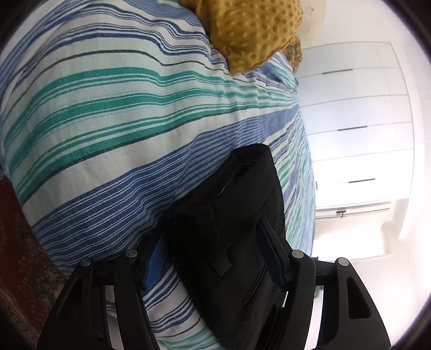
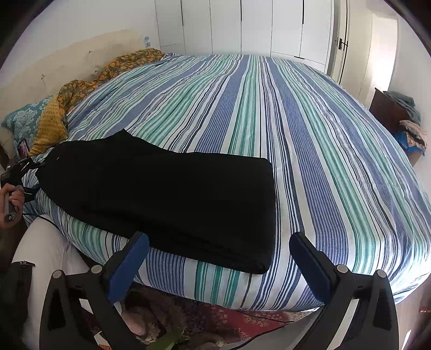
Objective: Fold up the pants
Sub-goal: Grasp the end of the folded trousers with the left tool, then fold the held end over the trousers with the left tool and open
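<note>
Black pants (image 2: 167,193) lie folded in a long flat bundle on the striped bedspread (image 2: 309,129) near the bed's front edge. In the left wrist view the pants' waist end (image 1: 231,215) with a pocket and belt loop fills the space between the fingers of my left gripper (image 1: 215,258), which stand wide on either side of the cloth. The left gripper also shows in the right wrist view (image 2: 25,165), at the pants' left end. My right gripper (image 2: 218,242) is open and empty, just in front of the pants' near edge.
A mustard dotted pillow (image 1: 253,29) and patterned bedding (image 2: 113,67) lie at the head of the bed. White wardrobe doors (image 2: 242,24) stand behind. A dark side table with clothes (image 2: 398,118) is at the right. A red patterned rug (image 2: 242,317) lies below the bed edge.
</note>
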Demonstrator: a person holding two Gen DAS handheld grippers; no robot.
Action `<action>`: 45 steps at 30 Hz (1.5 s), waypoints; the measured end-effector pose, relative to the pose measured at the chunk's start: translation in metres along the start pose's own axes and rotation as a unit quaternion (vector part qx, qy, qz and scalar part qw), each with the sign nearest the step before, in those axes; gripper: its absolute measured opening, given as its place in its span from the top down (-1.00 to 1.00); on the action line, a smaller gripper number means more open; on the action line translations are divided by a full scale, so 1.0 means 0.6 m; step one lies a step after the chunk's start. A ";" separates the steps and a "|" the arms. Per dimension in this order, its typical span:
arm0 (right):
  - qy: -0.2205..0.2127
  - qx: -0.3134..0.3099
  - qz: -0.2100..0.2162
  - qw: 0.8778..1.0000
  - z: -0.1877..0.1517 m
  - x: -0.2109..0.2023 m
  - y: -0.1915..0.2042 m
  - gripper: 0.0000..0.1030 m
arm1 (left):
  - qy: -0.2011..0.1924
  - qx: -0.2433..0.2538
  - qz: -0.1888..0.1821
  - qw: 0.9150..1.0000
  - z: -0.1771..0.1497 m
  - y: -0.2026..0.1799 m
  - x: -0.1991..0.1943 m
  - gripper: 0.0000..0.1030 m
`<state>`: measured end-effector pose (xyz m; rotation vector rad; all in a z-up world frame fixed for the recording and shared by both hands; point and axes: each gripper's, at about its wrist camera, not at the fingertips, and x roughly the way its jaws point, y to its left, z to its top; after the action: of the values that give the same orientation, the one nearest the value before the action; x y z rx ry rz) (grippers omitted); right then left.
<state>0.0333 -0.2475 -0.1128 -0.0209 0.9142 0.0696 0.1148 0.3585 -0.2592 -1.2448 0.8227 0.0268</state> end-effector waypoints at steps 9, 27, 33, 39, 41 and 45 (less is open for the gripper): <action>0.005 -0.008 -0.002 1.000 -0.006 0.003 0.007 -1.00 | -0.009 -0.042 -0.051 0.998 -0.008 0.012 -0.009 0.24; 0.005 0.009 0.003 1.000 -0.012 0.009 -0.006 -1.00 | -0.068 0.125 -0.015 0.990 -0.086 -0.189 -0.084 0.62; -0.003 0.018 0.006 1.000 -0.016 0.007 -0.014 -1.00 | -0.055 0.193 -0.037 0.979 -0.146 -0.279 -0.084 0.62; -0.009 0.046 0.005 0.999 -0.020 0.006 -0.038 -1.00 | -0.033 0.268 -0.048 0.962 -0.229 -0.360 -0.078 0.62; -0.011 0.057 0.004 0.998 -0.022 0.004 -0.047 -1.00 | -0.015 0.289 -0.055 0.956 -0.261 -0.383 -0.067 0.62; -0.017 0.080 0.001 0.997 -0.027 0.000 -0.068 -1.00 | 0.013 0.354 -0.043 0.934 -0.335 -0.428 -0.033 0.62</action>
<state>0.0233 -0.2890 -0.1233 0.1298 0.8825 -0.0010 0.1064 0.1055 -0.0529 -0.5940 0.7048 -0.3336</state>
